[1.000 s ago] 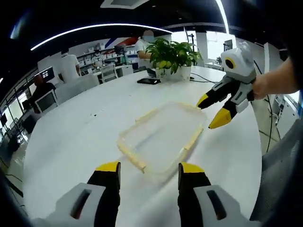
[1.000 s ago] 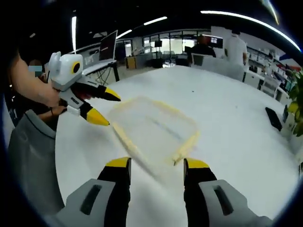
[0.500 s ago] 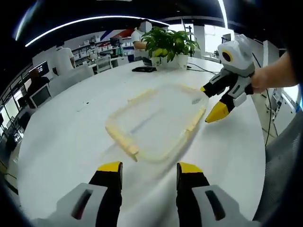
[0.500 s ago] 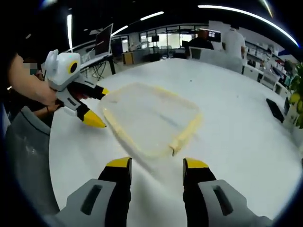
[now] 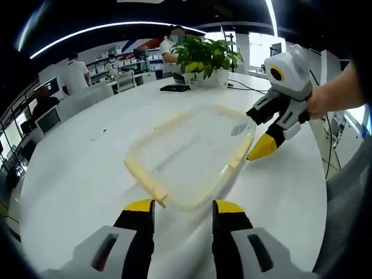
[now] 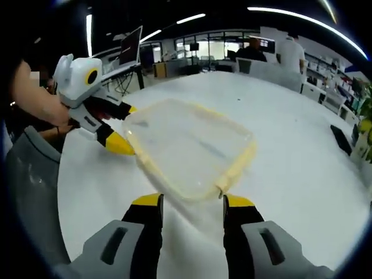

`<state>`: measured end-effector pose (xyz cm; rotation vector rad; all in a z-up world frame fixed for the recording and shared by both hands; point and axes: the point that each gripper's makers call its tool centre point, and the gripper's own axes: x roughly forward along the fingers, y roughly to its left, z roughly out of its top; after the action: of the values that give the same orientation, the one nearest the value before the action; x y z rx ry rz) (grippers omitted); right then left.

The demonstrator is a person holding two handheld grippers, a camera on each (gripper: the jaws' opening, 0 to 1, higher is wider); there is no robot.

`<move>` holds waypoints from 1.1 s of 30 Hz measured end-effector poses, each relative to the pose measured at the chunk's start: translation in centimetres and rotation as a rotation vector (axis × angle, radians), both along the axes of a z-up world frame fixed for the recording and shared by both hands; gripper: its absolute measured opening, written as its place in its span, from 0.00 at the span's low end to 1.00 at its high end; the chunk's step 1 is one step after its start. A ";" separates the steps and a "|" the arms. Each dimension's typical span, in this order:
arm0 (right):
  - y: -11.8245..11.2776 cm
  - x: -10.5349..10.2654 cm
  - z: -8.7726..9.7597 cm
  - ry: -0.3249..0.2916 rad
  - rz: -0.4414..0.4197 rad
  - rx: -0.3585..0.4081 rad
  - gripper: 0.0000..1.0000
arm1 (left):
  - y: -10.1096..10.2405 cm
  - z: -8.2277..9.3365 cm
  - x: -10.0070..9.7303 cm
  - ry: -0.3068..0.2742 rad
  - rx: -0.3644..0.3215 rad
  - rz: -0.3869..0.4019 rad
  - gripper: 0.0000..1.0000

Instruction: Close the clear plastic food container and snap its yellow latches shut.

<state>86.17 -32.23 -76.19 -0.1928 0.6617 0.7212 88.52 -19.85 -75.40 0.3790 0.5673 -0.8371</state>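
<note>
A clear plastic container (image 5: 186, 151) with pale yellow latches (image 5: 145, 179) on its sides lies flat on the white round table (image 5: 75, 174), its image blurred. My left gripper (image 5: 183, 208) is open, and the container's near edge reaches between its jaws. From the right my right gripper (image 5: 258, 131) stands open, jaws astride the container's far corner. In the right gripper view the container (image 6: 189, 145) sits just ahead of my open right gripper (image 6: 192, 201), one latch (image 6: 237, 164) close to the right jaw. The left gripper (image 6: 122, 128) straddles its left corner.
A potted plant (image 5: 206, 58) and a dark phone (image 5: 174, 88) stand at the table's far side; the phone (image 6: 340, 139) lies to the right in the right gripper view. A hand (image 5: 325, 102) holds the right gripper. Desks, monitors and people fill the background.
Both cameras have moved in on the container, so it looks larger and its edges now lie between each gripper's jaws. Each gripper's jaws stand slightly closer together.
</note>
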 end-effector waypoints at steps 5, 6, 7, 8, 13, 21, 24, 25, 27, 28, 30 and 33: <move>-0.4 0.3 0.0 -0.018 -0.021 -0.018 0.32 | -0.1 -0.2 -0.1 0.002 0.006 0.008 0.31; -0.3 0.3 0.0 -0.016 -0.020 -0.016 0.32 | 0.0 -0.2 0.0 0.001 0.007 0.009 0.31; -0.2 0.3 0.1 -0.019 -0.021 -0.018 0.31 | 0.0 -0.2 0.0 -0.001 0.009 0.011 0.31; -0.1 0.3 0.1 -0.021 -0.021 -0.021 0.31 | 0.1 -0.2 0.1 0.001 0.008 0.016 0.31; 0.5 0.6 0.0 -0.025 -0.010 -0.031 0.30 | 0.8 -0.2 0.4 0.001 0.014 0.025 0.31; 2.8 1.1 0.0 -0.040 0.016 -0.050 0.30 | 3.2 -0.5 0.6 -0.007 0.035 0.049 0.30; 3.9 1.4 -0.1 -0.053 0.021 -0.064 0.29 | 4.3 -0.6 0.8 -0.012 0.043 0.065 0.29; 4.2 1.5 0.0 -0.053 0.018 -0.062 0.29 | 4.6 -0.6 0.9 -0.012 0.044 0.070 0.29; 4.8 1.6 0.0 -0.058 0.014 -0.060 0.29 | 5.3 -0.6 1.0 -0.014 0.048 0.080 0.29; 5.1 1.7 0.0 -0.060 0.014 -0.059 0.29 | 5.7 -0.6 1.1 -0.015 0.051 0.086 0.29; 5.7 1.7 0.1 -0.063 0.015 -0.056 0.28 | 6.4 -0.6 1.2 -0.015 0.052 0.096 0.29; 6.6 1.7 0.1 -0.064 0.025 -0.049 0.27 | 7.2 -0.7 1.4 -0.015 0.050 0.109 0.28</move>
<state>87.83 -25.66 -76.06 -0.2681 0.6172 0.7201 89.91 -12.65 -76.11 0.3963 0.5909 -0.7162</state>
